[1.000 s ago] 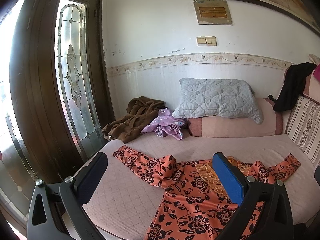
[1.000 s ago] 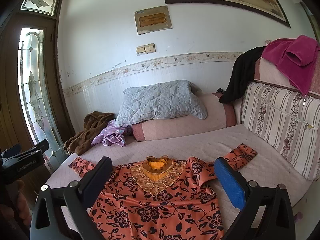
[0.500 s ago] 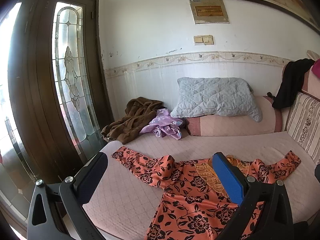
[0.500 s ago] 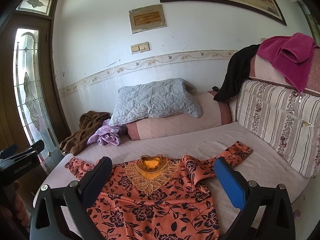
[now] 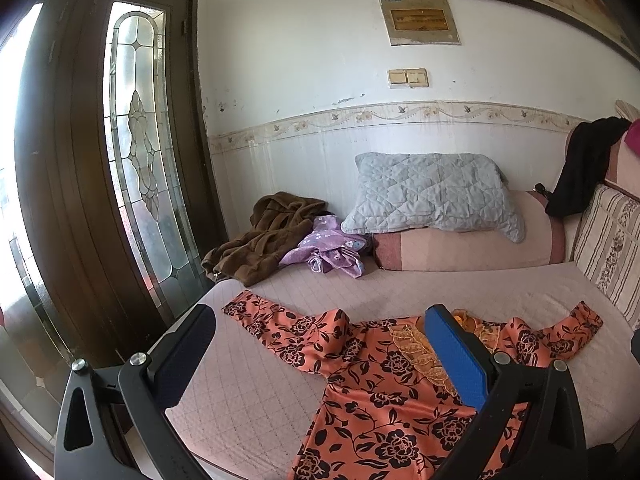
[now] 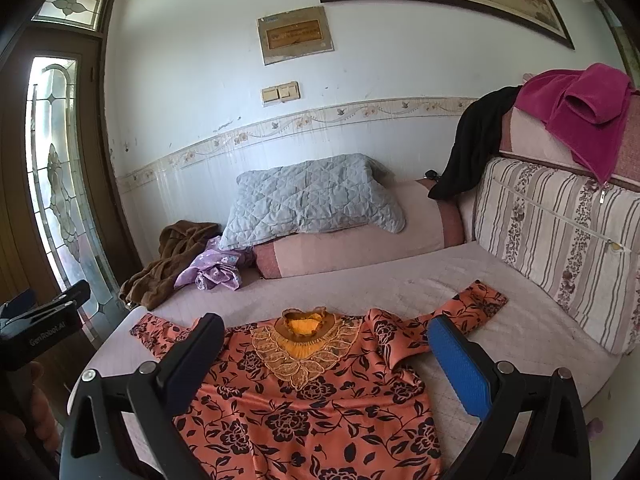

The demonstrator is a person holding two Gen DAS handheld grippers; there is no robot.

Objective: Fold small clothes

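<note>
Orange floral cloth, the blouse (image 6: 312, 392), was spread flat on the bed (image 6: 360, 280), sleeves out. Over the last second both views had been lowered slightly toward it. The left gripper (image 5: 320, 356) and right gripper (image 6: 324, 360) were held wide, empty; no fold was begun.

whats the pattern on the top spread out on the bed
Orange with black roses and vines, gold lace at the collar, on the top; the right wrist view shows it best.
</note>
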